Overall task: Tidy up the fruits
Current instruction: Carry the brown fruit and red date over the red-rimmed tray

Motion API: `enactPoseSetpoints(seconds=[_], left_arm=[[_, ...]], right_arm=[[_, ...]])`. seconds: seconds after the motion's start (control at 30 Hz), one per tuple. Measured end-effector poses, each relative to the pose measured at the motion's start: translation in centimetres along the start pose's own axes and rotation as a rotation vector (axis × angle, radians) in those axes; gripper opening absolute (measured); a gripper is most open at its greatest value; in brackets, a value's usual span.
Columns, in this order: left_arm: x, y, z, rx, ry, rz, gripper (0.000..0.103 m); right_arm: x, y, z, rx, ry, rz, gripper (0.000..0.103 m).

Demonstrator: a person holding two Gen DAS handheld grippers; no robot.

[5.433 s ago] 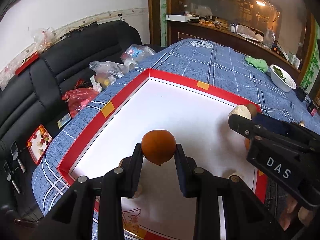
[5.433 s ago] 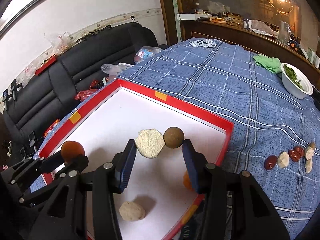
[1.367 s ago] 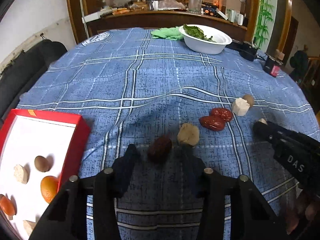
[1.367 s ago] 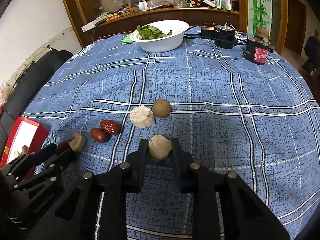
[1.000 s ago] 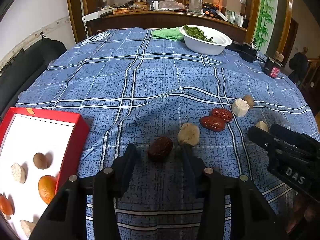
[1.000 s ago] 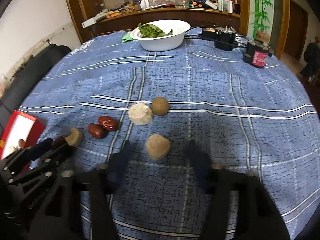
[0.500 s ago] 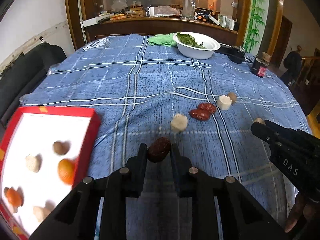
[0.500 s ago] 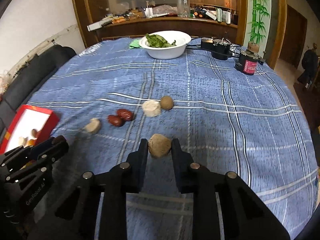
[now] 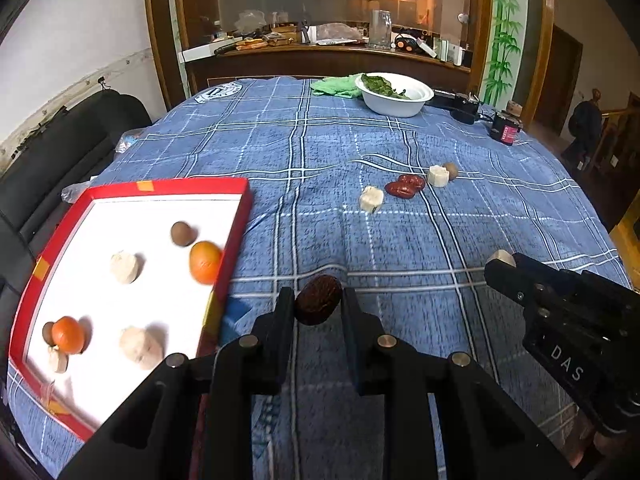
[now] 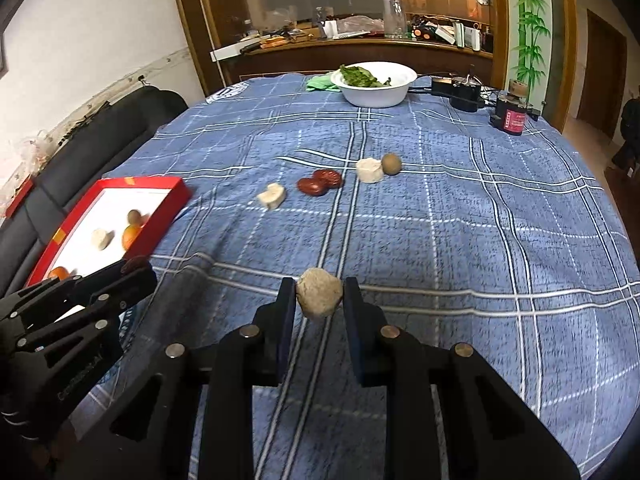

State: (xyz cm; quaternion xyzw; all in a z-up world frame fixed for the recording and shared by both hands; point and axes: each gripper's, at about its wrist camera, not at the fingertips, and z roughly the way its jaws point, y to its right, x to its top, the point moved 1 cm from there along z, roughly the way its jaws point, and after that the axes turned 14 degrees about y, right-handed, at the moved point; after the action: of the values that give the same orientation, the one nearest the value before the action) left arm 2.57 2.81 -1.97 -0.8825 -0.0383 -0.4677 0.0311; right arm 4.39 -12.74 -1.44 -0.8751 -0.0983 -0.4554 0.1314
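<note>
Tongs both raised since earlier, left gripping date, right gripping beige lump

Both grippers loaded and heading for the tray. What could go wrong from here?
1. The left gripper pinches the dark date only at its fingertips; it may slip out.
2. The right gripper holds the lumpy beige piece likewise.
3. The red tray already holds fruit near its rim, such as an orange; drops may knock it.

- A tray sits at the left of the table, fruits inside.
- Loose fruits lie mid-frame, right of the tray.
- A bowl stands at the table's far edge, upper middle.
</note>
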Motion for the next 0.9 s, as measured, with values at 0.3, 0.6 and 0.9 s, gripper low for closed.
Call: enactPoseSetpoints(seconds=[0.3,0.6,0.9], left_arm=[[-0.6,-1.2,-1.5,0.007,0.006,-0.017,0.022],[-0.6,-3.0,-2.8,0.016,0.018,-0.042,0.022],[-0.9,-4.3,-3.5,0.034,0.023,-0.061,0.022]], right_arm=[[-0.2,-2.0,-1.5,0.029,0.012,-0.021,0.026],[0.2,-4.6,-2.7,0.081,0.038,-0.046,0.026],[0.4,-6.5,-3.7,0.123,0.06,-0.061,0.026]])
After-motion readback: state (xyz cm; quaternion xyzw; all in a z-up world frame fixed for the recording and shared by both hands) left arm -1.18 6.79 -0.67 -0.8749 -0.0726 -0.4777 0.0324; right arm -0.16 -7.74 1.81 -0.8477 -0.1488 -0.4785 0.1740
